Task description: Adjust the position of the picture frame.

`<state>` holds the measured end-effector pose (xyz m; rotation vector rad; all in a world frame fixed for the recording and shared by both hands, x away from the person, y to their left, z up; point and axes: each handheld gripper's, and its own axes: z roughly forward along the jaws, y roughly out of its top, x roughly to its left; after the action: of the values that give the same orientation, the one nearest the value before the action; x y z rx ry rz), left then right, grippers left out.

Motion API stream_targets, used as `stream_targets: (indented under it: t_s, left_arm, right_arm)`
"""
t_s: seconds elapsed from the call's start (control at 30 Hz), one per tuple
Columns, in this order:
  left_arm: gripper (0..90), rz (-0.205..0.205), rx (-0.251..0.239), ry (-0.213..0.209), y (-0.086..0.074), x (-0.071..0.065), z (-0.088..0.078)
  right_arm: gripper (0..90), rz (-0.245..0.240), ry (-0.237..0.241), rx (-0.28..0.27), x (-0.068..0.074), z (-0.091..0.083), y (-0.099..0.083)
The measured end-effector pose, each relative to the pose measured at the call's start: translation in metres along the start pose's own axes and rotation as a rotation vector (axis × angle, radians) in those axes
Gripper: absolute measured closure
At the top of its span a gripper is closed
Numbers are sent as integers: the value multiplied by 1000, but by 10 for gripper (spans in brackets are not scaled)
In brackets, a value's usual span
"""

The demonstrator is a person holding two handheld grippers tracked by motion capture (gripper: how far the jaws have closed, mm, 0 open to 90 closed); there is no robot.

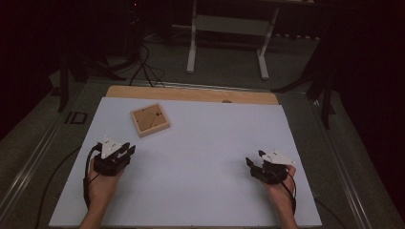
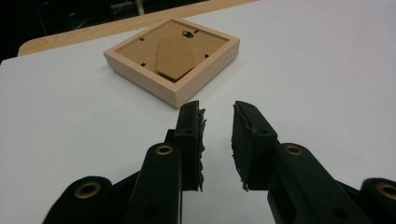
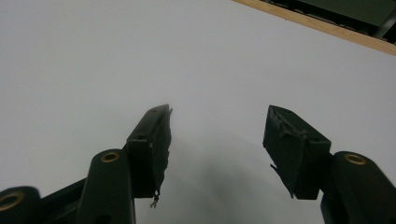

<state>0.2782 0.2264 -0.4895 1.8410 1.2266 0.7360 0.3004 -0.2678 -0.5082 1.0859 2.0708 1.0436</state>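
A small wooden picture frame (image 1: 150, 119) lies face down on the white tabletop (image 1: 205, 138), its brown backing and stand flap upward. My left gripper (image 1: 128, 149) rests on the table just short of the frame and points at it. In the left gripper view the frame (image 2: 173, 58) lies right beyond the jaws of the left gripper (image 2: 218, 108), which stand a narrow gap apart with nothing between them. My right gripper (image 1: 250, 162) rests at the right of the table, far from the frame. Its jaws (image 3: 219, 109) are wide open over bare white surface.
A strip of bare wood (image 1: 191, 94) runs along the table's far edge. Beyond it stand a white desk frame (image 1: 193, 43) and cables (image 1: 143, 67) on the dark floor. Metal rails (image 1: 28, 157) border the table on both sides.
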Motion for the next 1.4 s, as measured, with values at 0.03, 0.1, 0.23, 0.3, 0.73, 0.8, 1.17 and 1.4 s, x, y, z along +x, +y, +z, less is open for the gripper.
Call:
stream_targets:
  t_s: [0.03,0.1,0.23,0.3,0.73,0.8,1.17,1.4]
  left_arm:
    - [728,0,0,0,0,0,0]
    - [745,-4,-3,-24,5,3,1]
    - [779,2,-2,-32,9,3,3]
    - [808,14,1,-29,14,3,6]
    - [895,-3,38,-4,29,17,30]
    - [895,2,39,2,32,19,34]
    - [895,20,65,28,42,26,57]
    - [868,23,78,32,47,26,72]
  right_arm:
    - [410,0,0,0,0,0,0]
    - [409,-5,2,3,1,1,0]
    - [409,-5,-1,2,1,1,0]
    - [409,-5,-2,2,1,1,0]
    - [407,-7,-1,2,1,1,0]
    - [406,-4,0,3,1,1,0]
    - [402,-8,2,1,1,2,0]
    - [402,-7,3,1,1,2,0]
